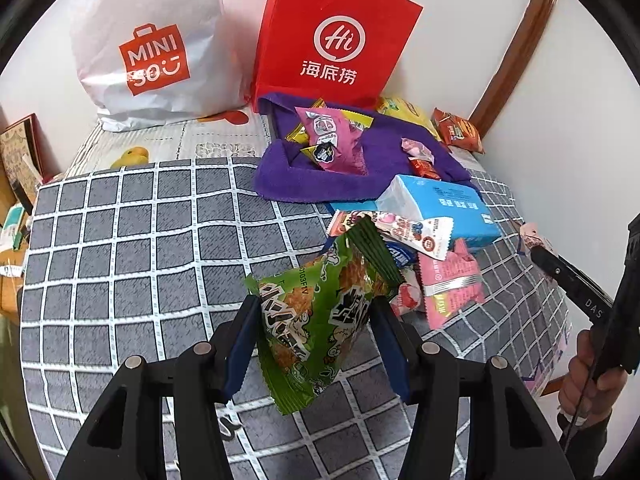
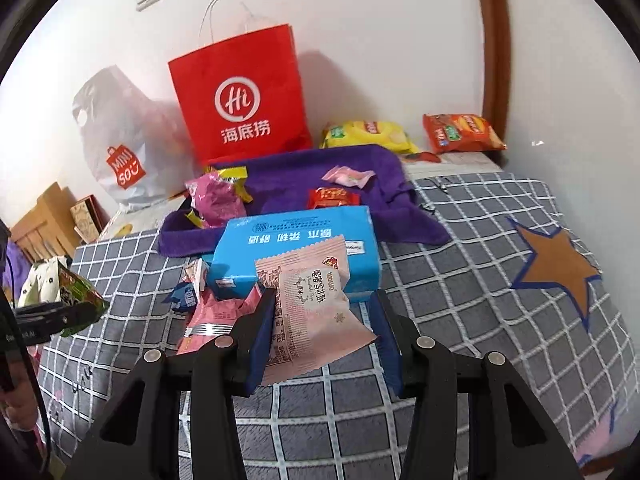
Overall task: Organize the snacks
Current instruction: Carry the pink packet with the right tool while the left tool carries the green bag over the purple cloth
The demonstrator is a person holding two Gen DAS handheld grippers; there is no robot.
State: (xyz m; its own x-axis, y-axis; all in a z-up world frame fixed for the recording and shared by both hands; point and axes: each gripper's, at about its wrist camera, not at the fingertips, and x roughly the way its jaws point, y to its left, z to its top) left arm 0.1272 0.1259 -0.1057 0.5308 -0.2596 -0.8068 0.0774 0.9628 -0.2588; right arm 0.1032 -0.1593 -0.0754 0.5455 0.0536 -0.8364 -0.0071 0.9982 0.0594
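Observation:
My left gripper (image 1: 314, 320) is shut on a green snack packet (image 1: 316, 316) and holds it above the checked bed cover; it also shows in the right wrist view (image 2: 76, 300). My right gripper (image 2: 322, 312) is shut on a pale pink snack packet (image 2: 316, 312); it shows at the right edge of the left wrist view (image 1: 534, 238). A purple towel (image 1: 360, 176) holds pink and yellow packets (image 1: 334, 140) on its left and small pink and red sweets (image 2: 334, 198) on its right. A loose pile of pink packets (image 1: 448, 280) lies by a blue tissue pack (image 2: 296, 248).
A red paper bag (image 1: 332, 36) and a white MINISO bag (image 1: 148, 44) stand against the back wall. A yellow chip bag (image 2: 368, 134) and an orange chip bag (image 2: 462, 132) lie behind the towel. A wooden door frame (image 2: 494, 48) rises at the right. Boxes (image 2: 52, 220) sit at the left.

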